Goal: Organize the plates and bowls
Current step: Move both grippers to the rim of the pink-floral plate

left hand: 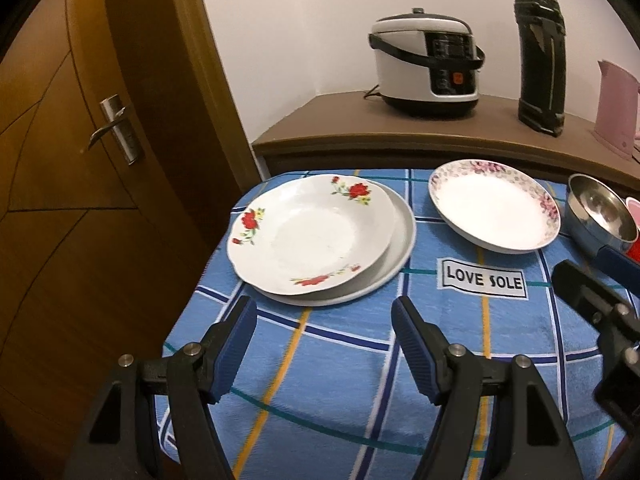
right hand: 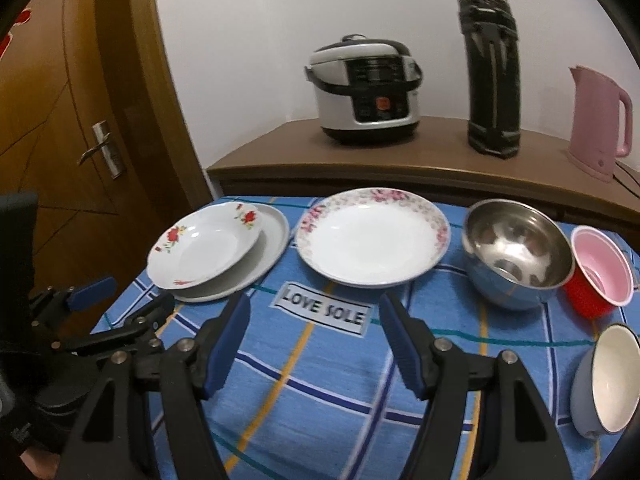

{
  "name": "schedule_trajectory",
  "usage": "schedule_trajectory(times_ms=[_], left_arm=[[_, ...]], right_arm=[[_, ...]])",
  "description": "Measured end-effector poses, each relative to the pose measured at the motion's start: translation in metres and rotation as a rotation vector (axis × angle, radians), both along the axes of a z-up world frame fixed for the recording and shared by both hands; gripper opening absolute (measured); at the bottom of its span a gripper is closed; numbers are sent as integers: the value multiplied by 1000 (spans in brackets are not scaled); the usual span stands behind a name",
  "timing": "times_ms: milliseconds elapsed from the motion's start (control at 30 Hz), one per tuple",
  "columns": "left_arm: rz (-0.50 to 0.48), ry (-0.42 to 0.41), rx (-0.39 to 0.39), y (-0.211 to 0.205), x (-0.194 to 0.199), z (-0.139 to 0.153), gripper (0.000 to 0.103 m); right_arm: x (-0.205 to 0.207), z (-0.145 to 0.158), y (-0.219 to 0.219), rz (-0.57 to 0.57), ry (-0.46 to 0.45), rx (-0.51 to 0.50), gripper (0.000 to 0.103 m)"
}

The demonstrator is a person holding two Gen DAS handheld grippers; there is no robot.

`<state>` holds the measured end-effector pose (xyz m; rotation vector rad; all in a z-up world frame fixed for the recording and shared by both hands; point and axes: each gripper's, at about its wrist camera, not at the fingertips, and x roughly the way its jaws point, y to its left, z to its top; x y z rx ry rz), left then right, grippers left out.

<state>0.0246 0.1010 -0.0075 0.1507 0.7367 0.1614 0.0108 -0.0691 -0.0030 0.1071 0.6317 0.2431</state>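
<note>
Plates come first, going by how things lie: on the left of the blue checked tablecloth (right hand: 320, 380) a white scalloped plate with red roses (left hand: 308, 232) already sits on a plain white round plate (left hand: 400, 240), pushed off-centre toward the left, and beside it lies a white deep plate with a pink floral rim (right hand: 372, 236) on its own. We judge the step in hand to be bringing that pink-rimmed plate onto the stack.

Our left gripper (left hand: 324, 312) hangs just short of the stack's near edge, fingers apart and nothing between them. Our right gripper (right hand: 314, 308) points at the pink-rimmed plate, fingers likewise spread and empty, above the "LOVE SOLE" label (right hand: 324, 312). To do this well, we would take the plate by its near rim, one pad under and one over, lift it clear before carrying it left, and use the left gripper to steady or square the stack.

Further right stand a shiny steel bowl (right hand: 516, 252), a red cup with a pink inside (right hand: 600, 272) touching it, and a grey-blue bowl with a cream inside (right hand: 608, 380) near the table's edge; these probably want nesting later. Nothing lies between the lone plate and the stack. On the brown wooden sideboard (right hand: 440, 144) behind, a white rice cooker (right hand: 368, 92), a black flask (right hand: 492, 76) and a pink kettle (right hand: 596, 116) are well out of our way.
</note>
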Motion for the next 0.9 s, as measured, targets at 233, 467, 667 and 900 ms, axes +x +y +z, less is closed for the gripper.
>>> schedule_trajectory(times_ms=[233, 467, 667, 900], left_arm=[[-25, 24, 8, -13, 15, -10, 72], [-59, 37, -12, -21, 31, -13, 72], [-116, 13, -20, -30, 56, -5, 72], [-191, 37, -38, -47, 106, 0, 72]], right_arm=[[8, -8, -32, -67, 20, 14, 68], [20, -12, -48, -119, 37, 4, 68], [46, -34, -69, -167, 149, 125, 47], [66, -36, -71, -173, 171, 182, 45]])
